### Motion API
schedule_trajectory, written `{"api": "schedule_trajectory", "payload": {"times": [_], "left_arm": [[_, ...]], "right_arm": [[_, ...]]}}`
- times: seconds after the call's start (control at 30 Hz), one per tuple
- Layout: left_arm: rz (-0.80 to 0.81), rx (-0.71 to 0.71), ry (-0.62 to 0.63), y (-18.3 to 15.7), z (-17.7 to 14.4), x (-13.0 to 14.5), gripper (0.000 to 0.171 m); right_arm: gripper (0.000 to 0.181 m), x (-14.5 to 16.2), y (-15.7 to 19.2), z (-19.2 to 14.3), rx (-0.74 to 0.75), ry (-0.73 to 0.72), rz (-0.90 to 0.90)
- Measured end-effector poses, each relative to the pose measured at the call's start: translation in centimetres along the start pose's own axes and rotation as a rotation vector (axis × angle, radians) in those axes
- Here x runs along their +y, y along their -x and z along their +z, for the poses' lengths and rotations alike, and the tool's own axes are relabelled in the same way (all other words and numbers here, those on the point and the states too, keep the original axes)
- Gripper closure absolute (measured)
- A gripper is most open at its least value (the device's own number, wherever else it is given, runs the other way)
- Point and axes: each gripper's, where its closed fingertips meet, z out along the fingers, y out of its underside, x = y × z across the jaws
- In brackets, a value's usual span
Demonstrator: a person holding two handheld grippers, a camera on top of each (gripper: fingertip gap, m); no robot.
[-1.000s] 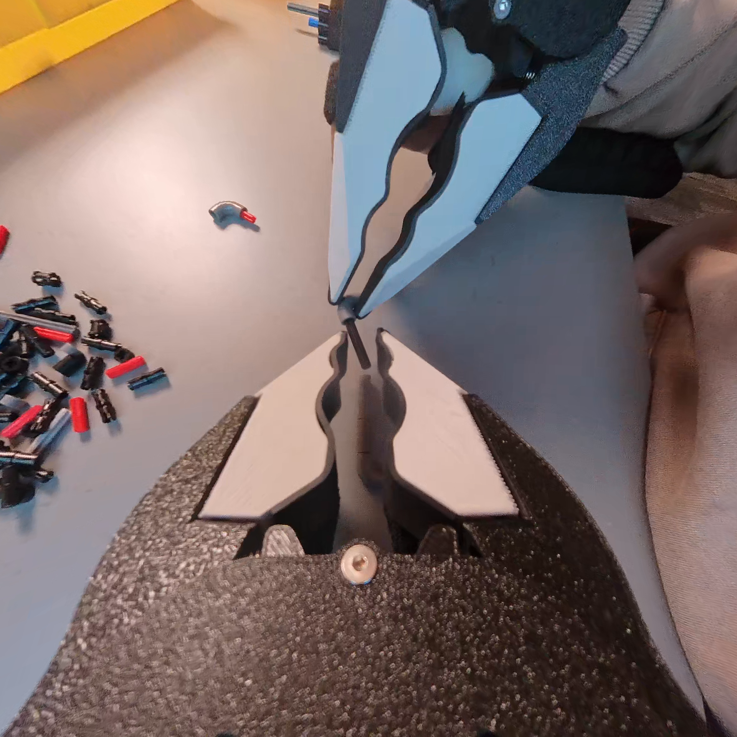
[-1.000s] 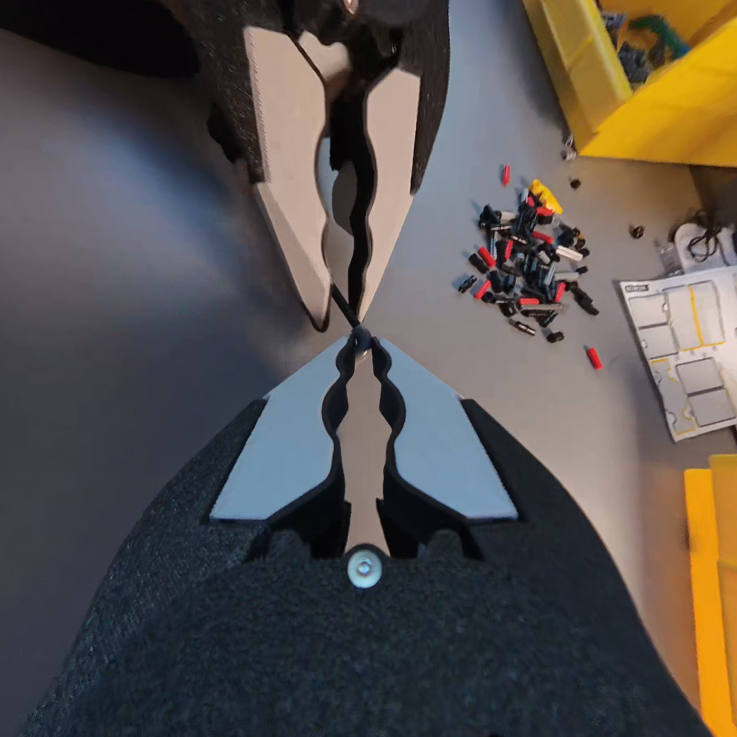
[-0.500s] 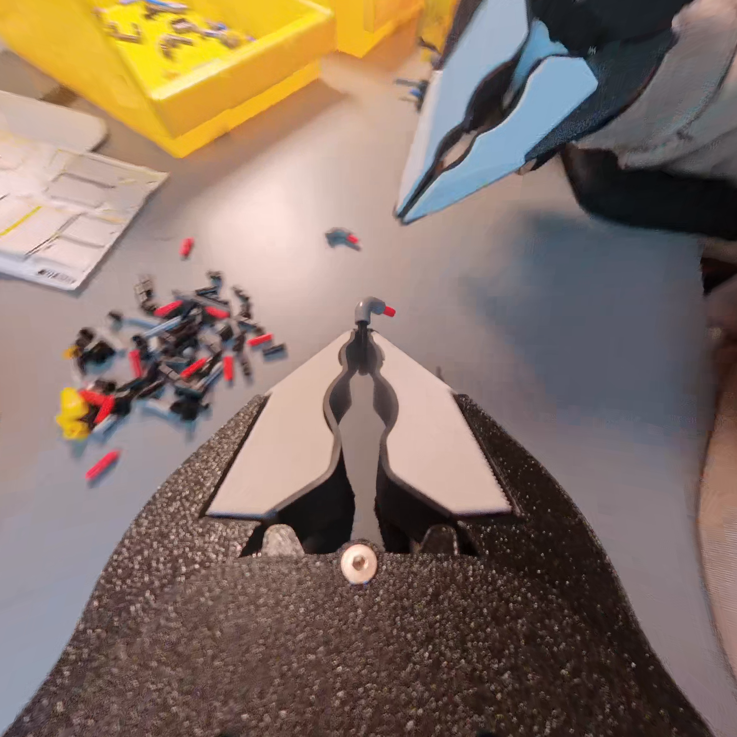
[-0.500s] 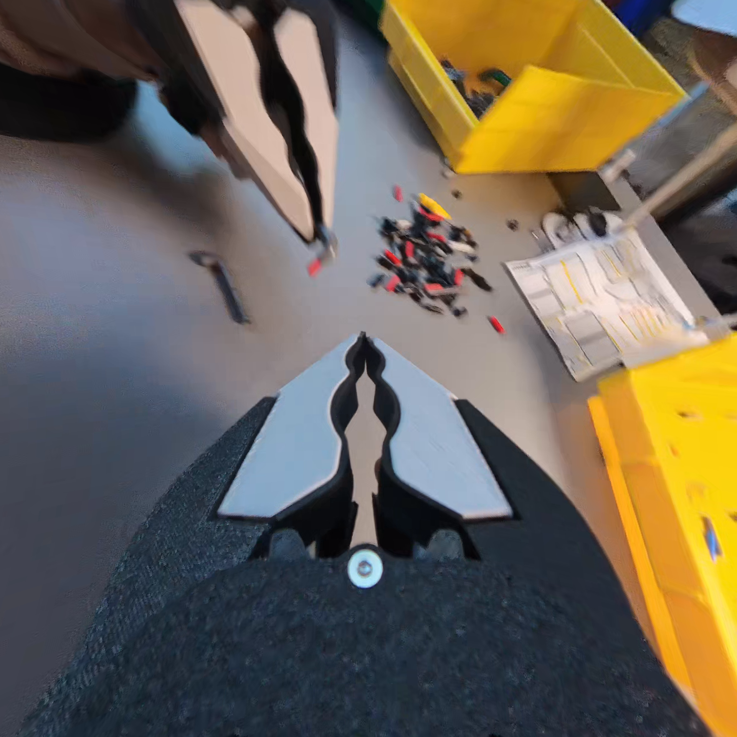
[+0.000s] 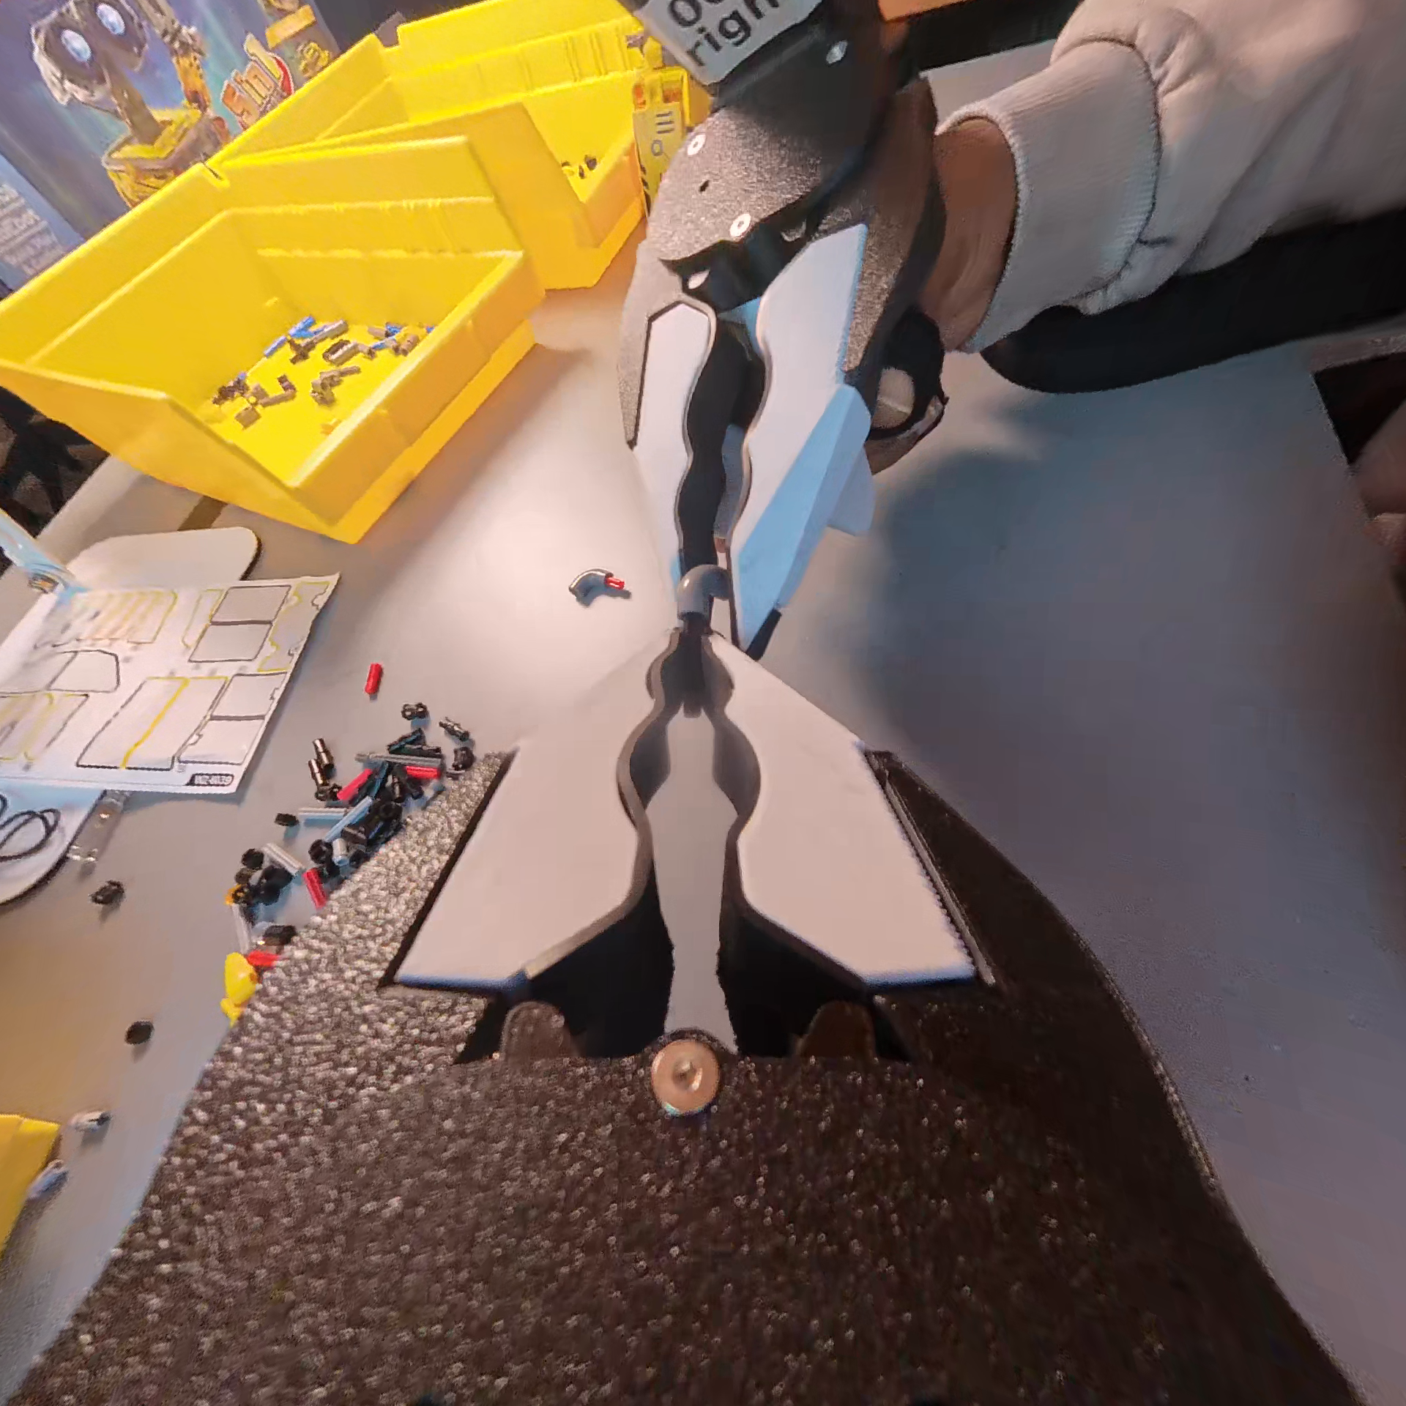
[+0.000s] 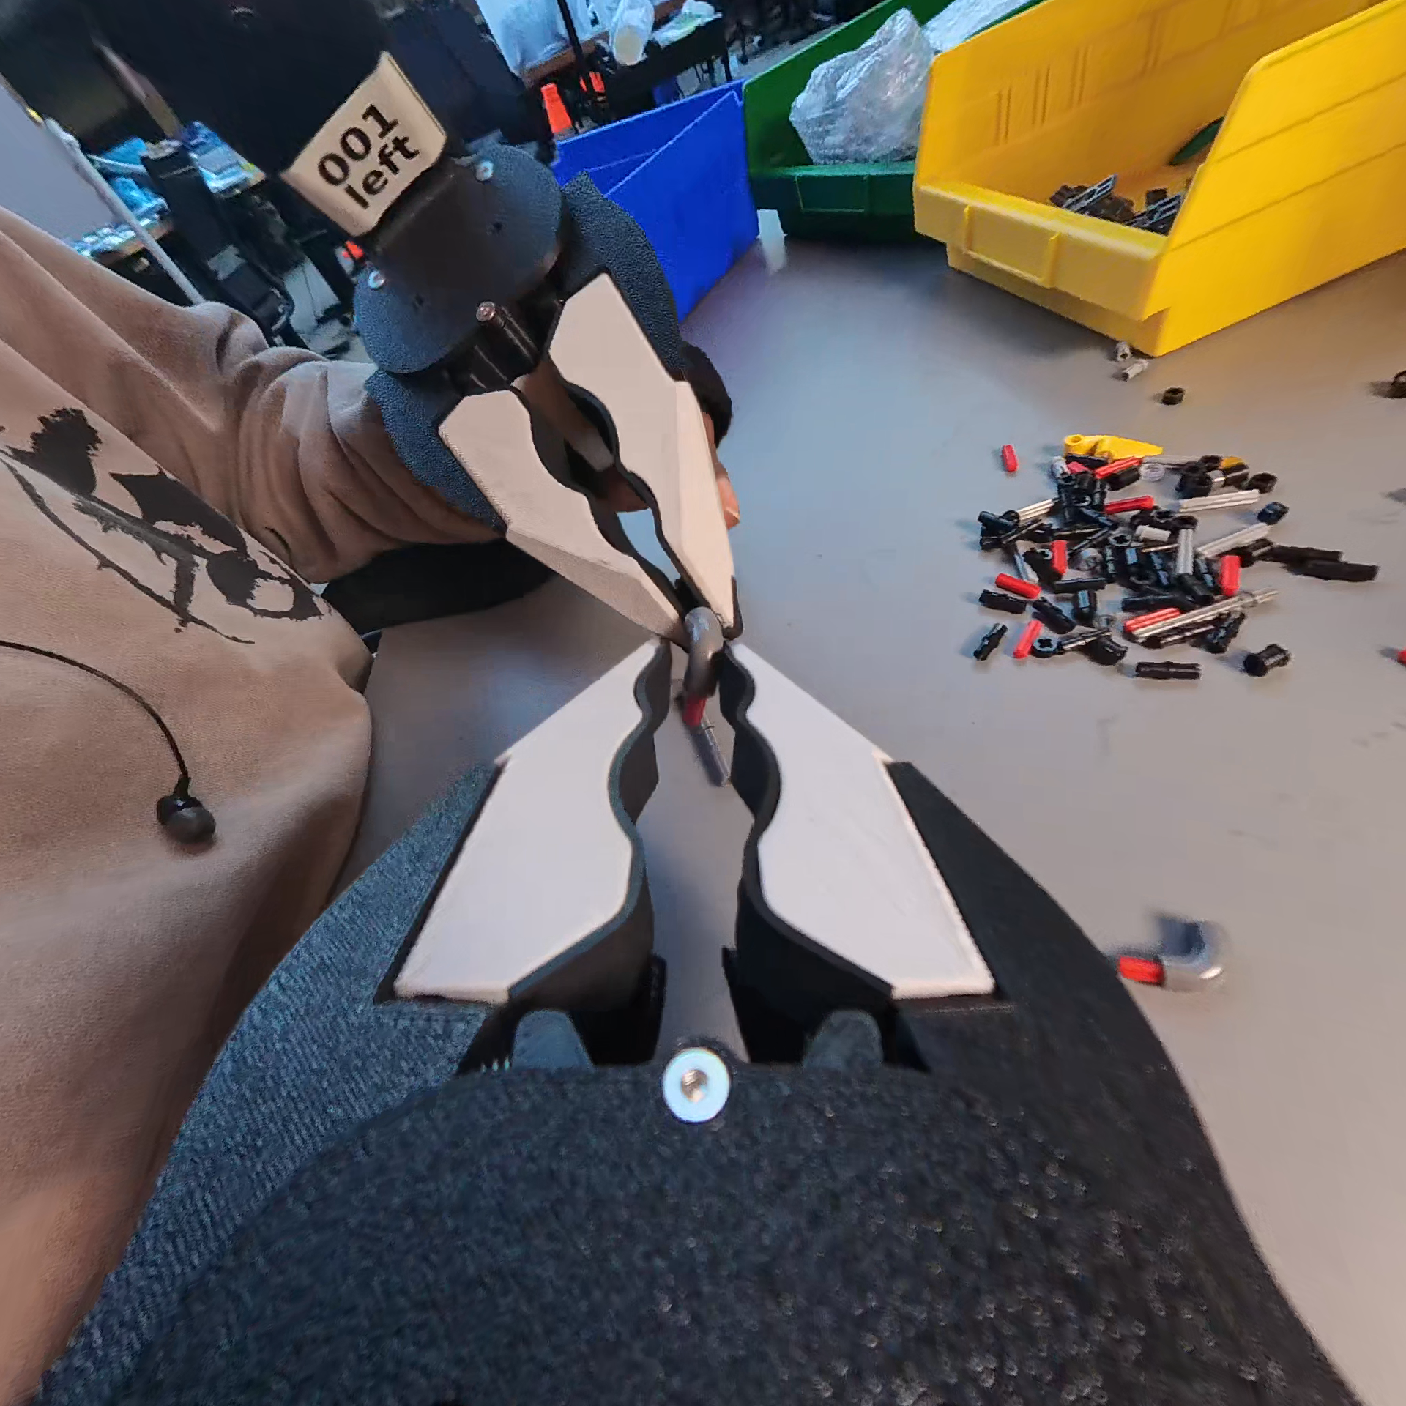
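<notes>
My left gripper point(image 5: 688, 647) is shut on a small grey elbow connector point(image 5: 700, 597) with a red pin in one end, held just above the grey table point(image 5: 1065, 685). In the right wrist view the left gripper point(image 6: 704, 628) comes in from the upper left with the connector point(image 6: 700, 647). My right gripper point(image 6: 696, 650) is open, its fingertips on either side of the connector's red pin point(image 6: 692, 707). It also shows in the left wrist view point(image 5: 730, 609), held by a hand. A dark short axle point(image 6: 713, 755) seems to lie on the table between the right fingers.
A second grey elbow with a red pin point(image 5: 597, 587) point(image 6: 1179, 962) lies loose on the table. A pile of small black, red and grey parts point(image 5: 365, 799) point(image 6: 1141, 563) lies nearby. Yellow bins point(image 5: 304, 342) point(image 6: 1141, 228), an instruction sheet point(image 5: 152, 685), a blue bin point(image 6: 669, 175) and the person's torso point(image 6: 152, 609) surround them. Left and right tips are no more than a few centimetres apart. The dark short axle point(image 6: 713, 755) is about equally far from each gripper, around 7 centimetres.
Half a second ago the grippers were apart and the right one was shut. Now the right gripper has opened and closed in on the connector held by the left.
</notes>
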Motion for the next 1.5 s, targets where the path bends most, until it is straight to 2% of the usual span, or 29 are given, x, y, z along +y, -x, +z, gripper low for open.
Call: {"api": "schedule_trajectory", "payload": {"times": [0.17, 0.33, 0.37, 0.4, 0.43, 0.47, 0.53, 0.6, 0.7, 0.8, 0.87, 0.97, 1.0, 1.07, 1.17, 1.33, 1.5], "left_arm": [[0.003, 0.011, -0.021, -0.2, -0.3, -0.6, 0.169], [-0.117, 0.044, -0.127, 0.4, -1.5, -2.3, 0.168], [-0.143, -0.036, -0.118, 2.4, -2.5, -1.5, 0.168], [-0.218, -0.086, -0.155, 4.5, -4.4, -0.7, 0.17], [-0.309, -0.069, -0.209, 5.6, -6.0, -0.4, 0.17], [-0.304, -0.07, -0.2, 5.7, -6.2, 0.0, 0.17], [-0.263, -0.023, -0.145, 4.3, -4.1, -0.1, 0.169], [-0.279, 0.05, -0.116, 3.0, -2.3, -0.4, 0.169], [-0.301, 0.079, -0.102, 2.4, -1.5, 0.1, 0.168], [-0.308, 0.086, -0.093, 1.9, -1.2, 0.4, 0.168], [-0.257, 0.062, -0.081, 1.7, -1.1, 0.4, 0.168], [-0.169, 0.023, -0.054, 1.4, -0.7, 0.6, 0.168], [-0.143, 0.015, -0.054, 1.2, -0.6, 0.5, 0.168], [-0.085, -0.011, -0.049, 1.0, -0.4, 0.4, 0.168], [0.002, -0.059, -0.027, 0.8, 0.0, 0.2, 0.168], [0.061, -0.096, 0.007, 0.6, 0.4, 0.3, 0.168], [0.032, -0.109, -0.013, 1.2, 0.2, 0.2, 0.161]], "right_arm": [[0.177, -0.3, 0.5, -0.4, -0.07, -0.029, 0.06], [0.177, -2.3, 1.5, -1.3, -0.118, -0.129, 0.076], [0.177, -3.3, 0.8, -2.6, -0.104, -0.198, 0.097], [0.177, -4.9, -0.8, -5.6, -0.078, -0.32, 0.171], [0.178, -5.6, -2.3, -8.3, -0.026, -0.397, 0.186], [0.177, -5.0, -2.9, -8.9, 0.048, -0.361, 0.134], [0.177, -4.0, -2.1, -6.6, 0.043, -0.3, 0.113], [0.176, -1.4, -2.8, -4.0, 0.11, -0.11, 0.025], [0.176, 2.4, -4.5, -2.4, 0.256, 0.151, -0.171], [0.173, 4.8, -4.6, -1.1, 0.277, 0.279, -0.247], [0.163, 4.7, -4.1, -0.6, 0.258, 0.267, -0.247], [0.141, 1.9, -2.9, -0.8, 0.172, 0.093, -0.107], [0.139, 0.8, -2.3, -0.9, 0.13, 0.027, -0.055], [0.144, -0.9, -1.2, -1.1, 0.047, -0.08, 0.055], [0.159, -1.6, -0.6, -0.8, -0.01, -0.128, 0.154], [0.177, -1.1, -1.0, -0.4, 0.043, -0.097, 0.127], [0.179, -2.1, -1.0, -1.4, 0.092, -0.098, 0.033]]}}
